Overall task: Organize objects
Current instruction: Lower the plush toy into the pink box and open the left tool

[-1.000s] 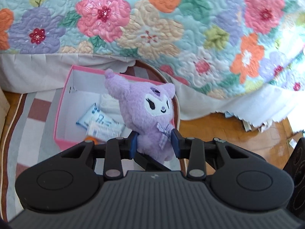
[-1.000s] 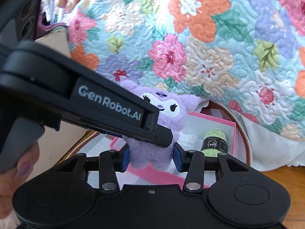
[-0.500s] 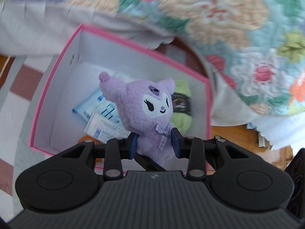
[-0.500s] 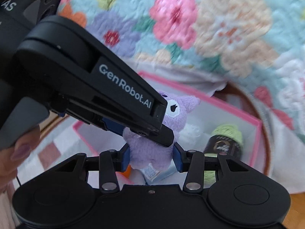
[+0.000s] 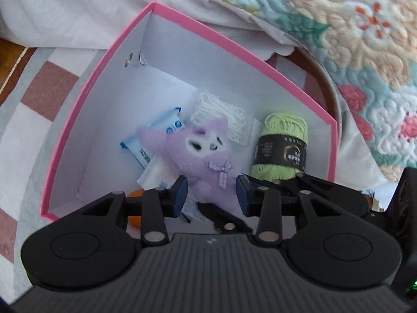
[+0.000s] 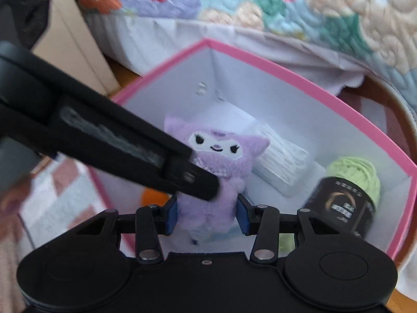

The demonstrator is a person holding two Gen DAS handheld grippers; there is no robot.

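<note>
A purple plush toy (image 5: 206, 161) (image 6: 221, 167) hangs low inside a pink-rimmed white box (image 5: 208, 30) (image 6: 286, 70), just above the things in it. My left gripper (image 5: 211, 195) holds its lower body. Its jaws are opening, and the pads still lie against the plush's sides. My right gripper (image 6: 207, 215) is shut on the same body from the other side. In the right wrist view the left gripper's finger (image 6: 187, 174) crosses in front of the toy's chest.
In the box lie a green yarn ball with a black label (image 5: 284, 140) (image 6: 357, 172), a white yarn skein (image 5: 221, 114), blue-and-white packets (image 5: 153, 146) and something orange (image 6: 153, 195). A floral quilt (image 5: 351, 26) hangs behind. A checked rug (image 5: 39, 91) lies left, a cardboard box (image 6: 78, 52) beyond.
Both grippers have come down with the plush, from above the box rim to inside it. In the left wrist view the toy now leans away to the left and looks blurred.
</note>
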